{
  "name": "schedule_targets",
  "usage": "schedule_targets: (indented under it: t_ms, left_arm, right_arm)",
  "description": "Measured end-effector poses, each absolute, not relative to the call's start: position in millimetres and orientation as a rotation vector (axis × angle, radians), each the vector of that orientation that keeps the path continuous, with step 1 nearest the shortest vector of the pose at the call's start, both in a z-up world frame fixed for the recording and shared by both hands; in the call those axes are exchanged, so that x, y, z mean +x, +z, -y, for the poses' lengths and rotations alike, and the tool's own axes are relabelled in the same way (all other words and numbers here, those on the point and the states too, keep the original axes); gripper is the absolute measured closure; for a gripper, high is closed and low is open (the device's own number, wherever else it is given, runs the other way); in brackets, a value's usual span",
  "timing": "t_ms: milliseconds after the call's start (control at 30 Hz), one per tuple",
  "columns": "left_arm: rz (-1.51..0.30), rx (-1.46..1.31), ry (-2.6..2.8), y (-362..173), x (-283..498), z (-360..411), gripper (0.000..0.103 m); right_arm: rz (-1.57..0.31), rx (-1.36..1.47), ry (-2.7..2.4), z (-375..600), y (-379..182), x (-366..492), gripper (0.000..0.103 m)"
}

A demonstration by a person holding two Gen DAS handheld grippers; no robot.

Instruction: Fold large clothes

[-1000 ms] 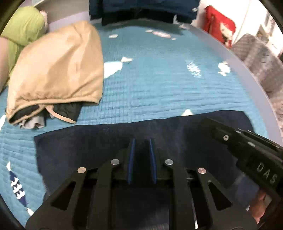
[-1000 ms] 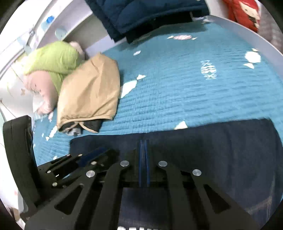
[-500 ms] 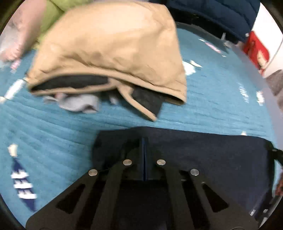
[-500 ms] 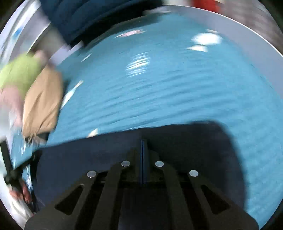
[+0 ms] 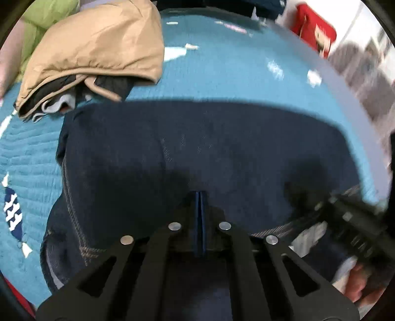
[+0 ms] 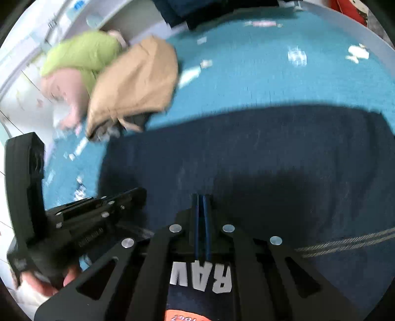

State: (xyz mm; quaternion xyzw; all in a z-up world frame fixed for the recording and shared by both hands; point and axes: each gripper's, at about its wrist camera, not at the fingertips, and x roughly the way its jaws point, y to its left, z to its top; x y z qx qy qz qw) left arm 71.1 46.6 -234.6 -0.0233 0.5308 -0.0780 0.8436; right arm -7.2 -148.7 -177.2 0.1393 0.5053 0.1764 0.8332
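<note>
A dark navy garment (image 5: 222, 148) lies spread across the teal bed cover (image 5: 234, 69). My left gripper (image 5: 199, 196) is shut on it, blue pads pressed together on the fabric, with a stitched hem (image 5: 271, 230) running off to the right of the fingers. In the right wrist view the same garment (image 6: 246, 153) fills the lower half. My right gripper (image 6: 202, 197) is shut on it too, and the hem (image 6: 345, 238) runs out to the right. White letters "RAW" (image 6: 201, 276) show on the layer beneath the fingers. Both grippers are blurred in each other's view.
A folded tan jacket (image 5: 98, 44) lies just beyond the garment's left corner. Behind it are a green bundle (image 6: 81, 51) and a pink one (image 6: 66, 93). A dark blue coat (image 6: 197, 10) hangs over the far edge. The bed's grey rim (image 5: 333, 81) curves along the right.
The left gripper went from open to shut. Both grippers then drew back toward the near side with the garment's edge, so dark fabric now reaches far beyond the fingertips.
</note>
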Motion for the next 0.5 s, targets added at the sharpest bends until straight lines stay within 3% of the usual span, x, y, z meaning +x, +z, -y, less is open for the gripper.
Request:
schedule_targets:
  t_ms: [300,367,500]
  left_arm:
    - [-1.135,-0.098,0.071,-229.1,38.1,-137.1,0.101]
    - [-1.143,-0.080,0.107,-220.4,31.9,-141.4,0.099]
    - [-1.165,-0.220,-0.040,-202.7,11.9,-131.4,0.100]
  right_arm:
    - [-1.040,0.349,-0.088,313.8,-171.6,-62.5,0.103]
    - [-1.012,0.375,-0.134,325.8,-158.3,-76.8,0.098]
    - [-0.970,0.434,0.022,286.9,-137.6,-92.0,0.098]
